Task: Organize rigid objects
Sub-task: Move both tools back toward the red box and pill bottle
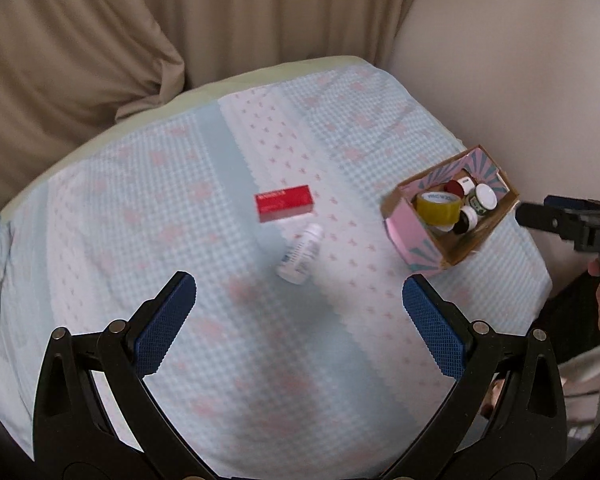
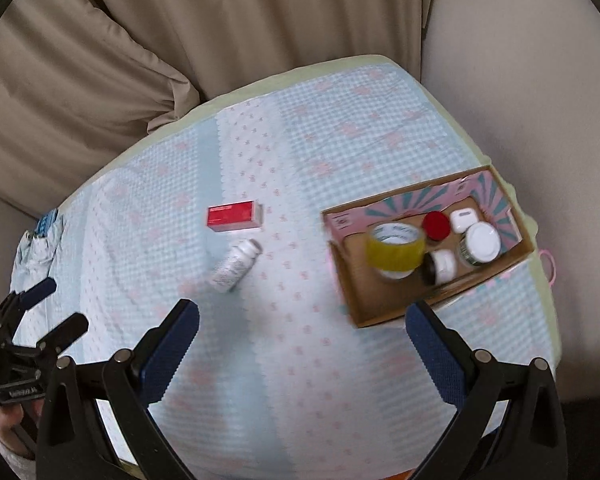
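Observation:
A red box (image 1: 284, 203) (image 2: 235, 217) and a white bottle (image 1: 301, 253) (image 2: 236, 265) on its side lie mid-table on the checked cloth. A cardboard box (image 1: 404, 236) (image 2: 348, 280) at the right holds a yellow tape roll (image 1: 437, 206) (image 2: 396, 247), a red-capped jar (image 2: 436, 225), white-lidded jars (image 2: 481, 243) and a small white case (image 2: 461, 219). My left gripper (image 1: 300, 312) is open and empty, just short of the bottle. My right gripper (image 2: 302, 336) is open and empty, near the box's front corner.
Beige curtains (image 1: 100, 40) hang behind the table. A pale wall (image 2: 540, 100) stands at the right. The right gripper appears at the left wrist view's right edge (image 1: 540, 214); the left gripper appears at the right wrist view's lower left (image 2: 52, 312).

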`<state>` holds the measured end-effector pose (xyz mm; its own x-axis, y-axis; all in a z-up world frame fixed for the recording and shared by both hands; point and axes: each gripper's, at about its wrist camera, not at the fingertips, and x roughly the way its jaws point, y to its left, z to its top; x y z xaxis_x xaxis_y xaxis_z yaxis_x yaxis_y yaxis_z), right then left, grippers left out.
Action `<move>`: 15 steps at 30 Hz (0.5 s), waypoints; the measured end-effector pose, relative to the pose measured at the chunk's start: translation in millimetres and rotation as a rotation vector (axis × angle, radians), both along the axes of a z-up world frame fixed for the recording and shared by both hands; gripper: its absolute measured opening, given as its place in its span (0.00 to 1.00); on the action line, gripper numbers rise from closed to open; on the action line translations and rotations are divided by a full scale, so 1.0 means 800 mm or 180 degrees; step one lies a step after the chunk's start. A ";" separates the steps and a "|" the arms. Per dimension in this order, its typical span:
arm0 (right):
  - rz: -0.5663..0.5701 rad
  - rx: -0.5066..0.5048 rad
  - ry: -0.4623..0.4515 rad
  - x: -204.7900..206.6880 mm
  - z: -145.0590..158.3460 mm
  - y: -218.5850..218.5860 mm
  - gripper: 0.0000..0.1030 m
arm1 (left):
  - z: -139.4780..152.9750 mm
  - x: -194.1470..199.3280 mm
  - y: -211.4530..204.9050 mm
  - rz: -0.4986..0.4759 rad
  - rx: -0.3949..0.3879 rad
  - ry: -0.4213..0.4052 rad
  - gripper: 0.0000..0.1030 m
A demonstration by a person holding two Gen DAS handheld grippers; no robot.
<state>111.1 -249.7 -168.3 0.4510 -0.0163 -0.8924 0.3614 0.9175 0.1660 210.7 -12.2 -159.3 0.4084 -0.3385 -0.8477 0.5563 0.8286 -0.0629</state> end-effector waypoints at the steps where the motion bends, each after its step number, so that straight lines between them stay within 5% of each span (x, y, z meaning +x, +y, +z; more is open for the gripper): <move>1: -0.0022 -0.0014 0.0009 0.003 0.000 0.011 1.00 | -0.002 0.016 0.007 -0.0049 0.0014 -0.0001 1.00; 7: -0.0177 0.0174 0.0058 0.032 -0.025 0.061 1.00 | -0.020 0.089 0.020 -0.0316 0.0168 0.0041 1.00; 15: -0.0468 0.0577 0.0268 0.087 -0.099 0.096 1.00 | -0.079 0.181 -0.033 -0.0780 0.0536 0.0228 1.00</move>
